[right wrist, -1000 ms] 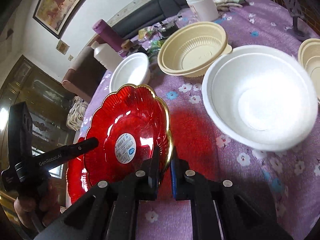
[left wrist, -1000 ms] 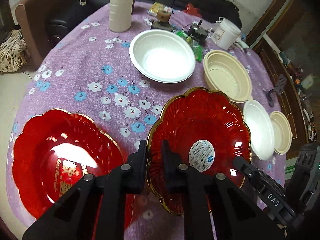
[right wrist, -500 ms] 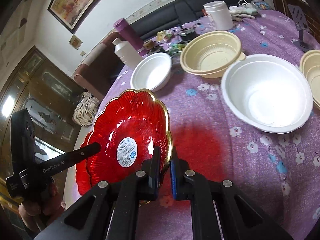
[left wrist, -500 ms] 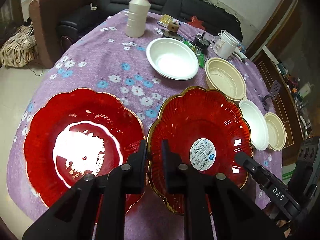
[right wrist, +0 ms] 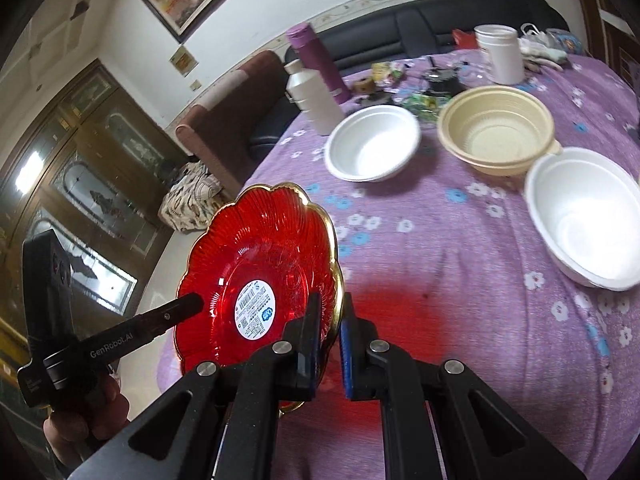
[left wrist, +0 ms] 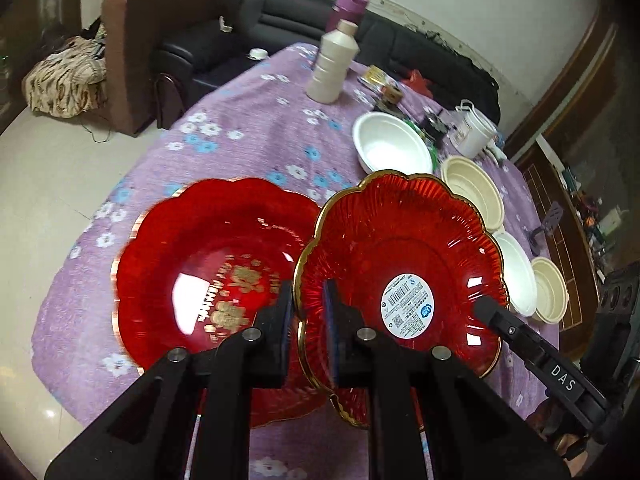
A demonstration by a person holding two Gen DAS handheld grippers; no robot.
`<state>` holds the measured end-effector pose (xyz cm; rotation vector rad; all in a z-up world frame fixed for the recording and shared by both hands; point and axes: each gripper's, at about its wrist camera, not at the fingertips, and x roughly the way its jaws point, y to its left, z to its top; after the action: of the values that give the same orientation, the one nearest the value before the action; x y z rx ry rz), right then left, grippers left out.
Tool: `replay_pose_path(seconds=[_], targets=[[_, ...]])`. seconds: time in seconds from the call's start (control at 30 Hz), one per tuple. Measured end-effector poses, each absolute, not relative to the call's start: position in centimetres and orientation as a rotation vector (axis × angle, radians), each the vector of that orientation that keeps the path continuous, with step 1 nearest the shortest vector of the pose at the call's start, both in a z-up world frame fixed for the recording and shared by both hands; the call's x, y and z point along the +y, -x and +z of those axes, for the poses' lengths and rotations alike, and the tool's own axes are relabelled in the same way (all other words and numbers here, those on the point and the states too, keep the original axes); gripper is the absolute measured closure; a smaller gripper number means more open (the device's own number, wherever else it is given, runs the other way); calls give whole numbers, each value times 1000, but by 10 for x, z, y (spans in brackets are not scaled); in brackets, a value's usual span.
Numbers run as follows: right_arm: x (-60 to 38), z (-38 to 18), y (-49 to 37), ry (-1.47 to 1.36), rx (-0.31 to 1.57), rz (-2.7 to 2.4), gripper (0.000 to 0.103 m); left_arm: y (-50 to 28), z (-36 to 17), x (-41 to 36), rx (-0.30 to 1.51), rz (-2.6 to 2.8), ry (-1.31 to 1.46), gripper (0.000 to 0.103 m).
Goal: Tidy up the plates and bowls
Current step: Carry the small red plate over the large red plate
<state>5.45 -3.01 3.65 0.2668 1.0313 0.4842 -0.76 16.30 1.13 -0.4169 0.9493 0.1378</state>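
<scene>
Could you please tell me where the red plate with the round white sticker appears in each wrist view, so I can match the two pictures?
Left wrist view: the stickered red plate sits right of centre, its left rim pinched in the tongs.
Right wrist view: it sits lower left, its right rim pinched.
Shared landmark: the white bottle at the table's far side.

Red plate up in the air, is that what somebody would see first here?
Yes. The shiny red plate with the sticker is clamped at its gold rim by the left tool and the right tool, lifted above the purple flowered tablecloth. A second red plate with gold writing lies flat beside it. Behind them sit white and cream bowls, like the white bowl.
</scene>
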Motion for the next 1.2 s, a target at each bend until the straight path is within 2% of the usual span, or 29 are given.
replay_pose_path(seconds=[0.4, 1.2], targets=[[19, 50, -53, -206, 1004, 564, 96, 39, 13, 201, 881, 232, 449, 91], [63, -5, -67, -149, 1111, 582, 96, 44, -30, 228, 943, 336, 452, 91]])
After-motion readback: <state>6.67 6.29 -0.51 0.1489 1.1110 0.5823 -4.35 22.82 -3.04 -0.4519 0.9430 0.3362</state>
